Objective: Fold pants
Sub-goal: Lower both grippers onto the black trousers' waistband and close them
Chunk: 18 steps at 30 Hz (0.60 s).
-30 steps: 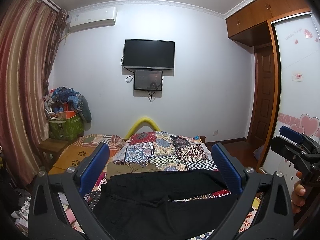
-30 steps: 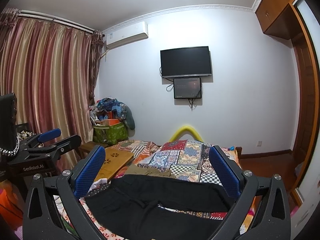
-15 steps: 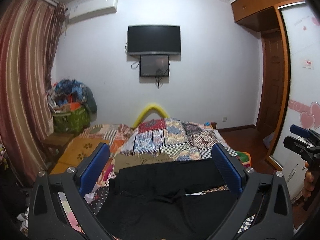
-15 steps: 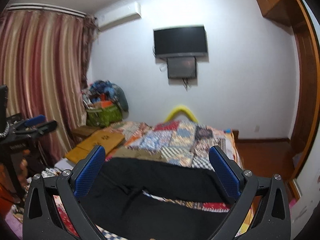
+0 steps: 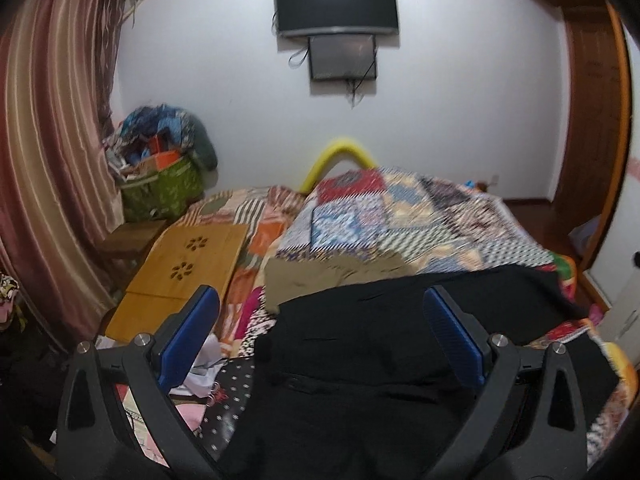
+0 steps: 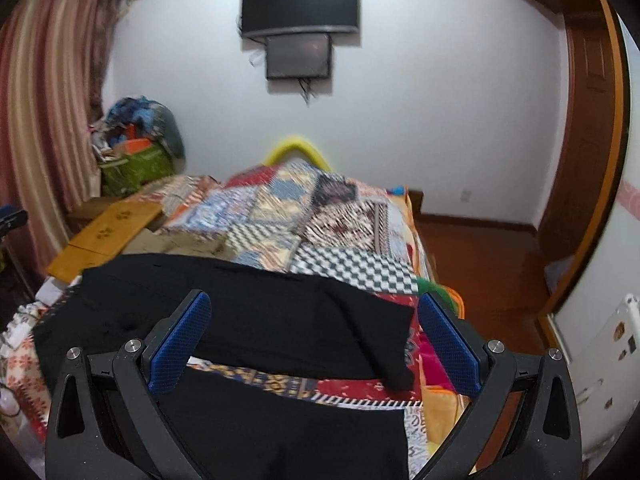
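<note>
Black pants (image 5: 360, 352) lie spread across the near end of a bed with a patchwork quilt (image 5: 400, 216). The waist end is on the left and the two legs (image 6: 280, 320) run to the right, with a strip of quilt showing between them. My left gripper (image 5: 324, 328) is open and empty above the waist part. My right gripper (image 6: 312, 332) is open and empty above the leg ends, near the bed's right edge.
Folded khaki pants (image 5: 332, 276) lie on the quilt just beyond the black ones. A wooden lap table (image 5: 184, 264) sits on the bed's left side. A green bag of clutter (image 5: 160, 188) stands by the curtain. Wooden floor (image 6: 480, 264) lies right of the bed.
Both grippers have tilted downward and moved closer to the bed, so the pants fill more of each view. The right gripper no longer shows in the left wrist view.
</note>
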Each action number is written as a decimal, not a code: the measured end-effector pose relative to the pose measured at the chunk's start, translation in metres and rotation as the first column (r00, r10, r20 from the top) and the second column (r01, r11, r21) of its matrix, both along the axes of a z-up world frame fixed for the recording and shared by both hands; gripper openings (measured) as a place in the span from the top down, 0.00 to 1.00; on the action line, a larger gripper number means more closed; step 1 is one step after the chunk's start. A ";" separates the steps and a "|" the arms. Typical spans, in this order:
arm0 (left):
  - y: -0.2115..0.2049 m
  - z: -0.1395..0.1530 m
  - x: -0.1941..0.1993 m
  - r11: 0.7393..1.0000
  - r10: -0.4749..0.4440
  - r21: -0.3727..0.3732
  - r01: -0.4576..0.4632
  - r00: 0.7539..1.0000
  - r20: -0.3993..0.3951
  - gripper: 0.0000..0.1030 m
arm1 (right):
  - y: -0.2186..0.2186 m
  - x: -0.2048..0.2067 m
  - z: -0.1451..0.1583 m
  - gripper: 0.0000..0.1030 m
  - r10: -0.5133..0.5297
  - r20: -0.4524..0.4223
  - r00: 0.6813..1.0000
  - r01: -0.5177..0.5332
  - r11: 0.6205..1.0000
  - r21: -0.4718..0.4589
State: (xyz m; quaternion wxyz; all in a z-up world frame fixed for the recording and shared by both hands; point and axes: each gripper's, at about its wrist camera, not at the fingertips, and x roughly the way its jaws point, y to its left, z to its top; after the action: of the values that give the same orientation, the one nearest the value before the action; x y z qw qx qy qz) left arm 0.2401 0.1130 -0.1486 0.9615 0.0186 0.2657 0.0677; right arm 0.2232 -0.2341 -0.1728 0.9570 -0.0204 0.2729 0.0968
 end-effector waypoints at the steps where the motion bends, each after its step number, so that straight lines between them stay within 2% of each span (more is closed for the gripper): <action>1: 0.008 -0.008 0.011 1.000 0.013 -0.001 -0.013 1.000 -0.017 0.00 | -0.002 0.007 -0.004 0.00 -0.011 -0.018 1.000 0.011 1.000 0.004; 10: 0.070 -0.083 0.094 0.991 0.047 -0.115 -0.071 0.979 -0.197 0.01 | -0.038 0.067 -0.049 0.00 -0.097 -0.123 0.988 0.091 0.995 -0.046; 13: 0.079 -0.105 0.117 0.989 0.049 -0.122 -0.082 0.965 -0.258 0.09 | -0.049 0.086 -0.065 0.00 -0.115 -0.159 0.981 0.108 0.993 -0.051; 18: 0.086 -0.140 0.149 0.988 0.051 -0.120 -0.098 0.937 -0.347 0.10 | -0.057 0.115 -0.095 0.02 -0.128 -0.226 0.966 0.116 0.991 -0.064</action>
State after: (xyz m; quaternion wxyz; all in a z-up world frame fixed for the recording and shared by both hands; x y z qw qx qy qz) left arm 0.3886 0.1990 -0.2888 0.8963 -0.0453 0.4334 0.0817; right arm 0.3378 -0.2914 -0.2678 0.9224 -0.0161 0.3846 0.0325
